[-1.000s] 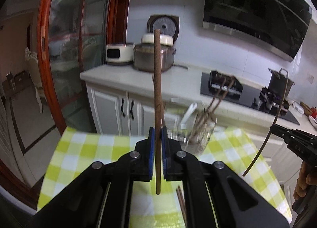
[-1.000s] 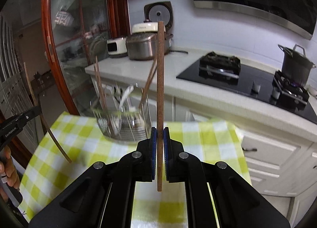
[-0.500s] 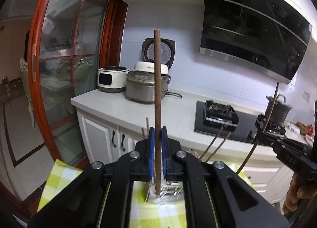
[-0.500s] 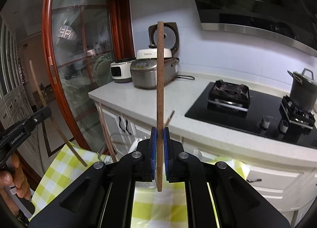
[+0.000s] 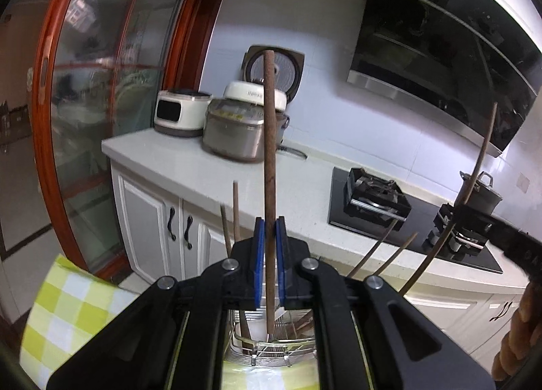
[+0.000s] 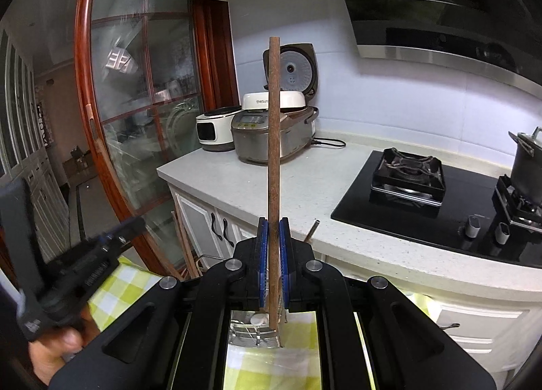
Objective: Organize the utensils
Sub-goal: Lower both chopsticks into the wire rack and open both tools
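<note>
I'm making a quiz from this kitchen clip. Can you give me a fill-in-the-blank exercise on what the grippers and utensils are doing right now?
1. The left gripper is shut on one brown ____.
2. The right gripper holds its chopstick pointing ____.
3. Below both grippers stands a wire ____ already holding chopsticks.
4. The tablecloth is checked white and ____.

Missing words: chopstick; upward; basket; green
</note>
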Available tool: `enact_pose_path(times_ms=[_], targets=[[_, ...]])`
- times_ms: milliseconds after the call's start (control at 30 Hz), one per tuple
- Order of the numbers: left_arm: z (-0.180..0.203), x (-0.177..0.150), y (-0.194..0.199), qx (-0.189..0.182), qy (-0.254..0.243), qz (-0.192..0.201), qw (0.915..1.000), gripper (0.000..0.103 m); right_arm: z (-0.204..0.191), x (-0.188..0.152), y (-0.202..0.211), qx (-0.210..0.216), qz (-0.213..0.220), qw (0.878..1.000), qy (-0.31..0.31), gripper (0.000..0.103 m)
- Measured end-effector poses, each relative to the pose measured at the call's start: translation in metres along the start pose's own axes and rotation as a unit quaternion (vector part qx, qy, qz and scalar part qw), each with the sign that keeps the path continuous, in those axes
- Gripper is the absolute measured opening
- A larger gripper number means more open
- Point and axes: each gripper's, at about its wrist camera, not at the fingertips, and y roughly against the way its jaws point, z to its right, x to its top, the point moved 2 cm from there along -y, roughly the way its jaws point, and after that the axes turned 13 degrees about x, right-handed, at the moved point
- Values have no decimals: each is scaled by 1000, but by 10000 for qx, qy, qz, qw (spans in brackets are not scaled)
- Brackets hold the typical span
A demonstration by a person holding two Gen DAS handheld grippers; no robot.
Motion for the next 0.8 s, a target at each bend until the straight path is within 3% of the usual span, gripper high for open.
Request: enact_pose_path(times_ms=[367,400,500,533,800], targets=[[-10,-27,-32,-7,94,-405,9991,7,-9,-5,-23,164,-80,9998,-90,8],[-11,-28,-32,-20,85,-407,9991,9,-9,-5,-22,164,-82,9998,-92,8],[-14,-28,-28,-39,106,-383,9992,33,-13,-5,-27,172,-76,9998,-90,8],[-15,-27,-26,-57,113,-359,9993,35,-14,-5,-29,181,-81,9998,-94,8],[-26,-25,-6,-38,112,-238,9996,35,-19,-4,-44,198,-98,9997,-74,8]])
